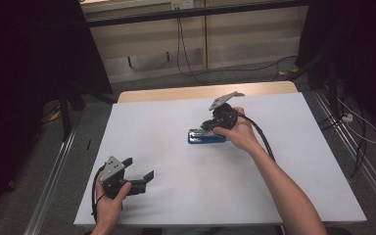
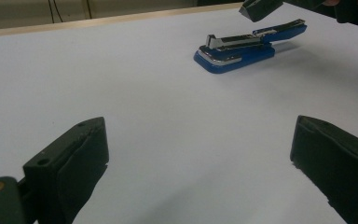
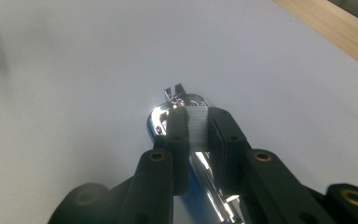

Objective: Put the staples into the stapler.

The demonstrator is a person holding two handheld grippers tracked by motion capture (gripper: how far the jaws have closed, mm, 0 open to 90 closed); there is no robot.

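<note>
Stapler (image 1: 206, 136) lies open mid-table, blue base on white sheet (image 1: 186, 196). R gripper (image 3: 197, 126) right above it, jaws clamped on a staple strip (image 3: 197, 123). L gripper (image 1: 139, 177) near-left, jaws wide apart, nothing between.

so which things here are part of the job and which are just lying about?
In the job:
- blue stapler, open on the white table
- strip of staples, pinched in the right claw above the stapler
- left claw, open, off to the side

Lying about:
- cables on the floor beyond the table
</note>
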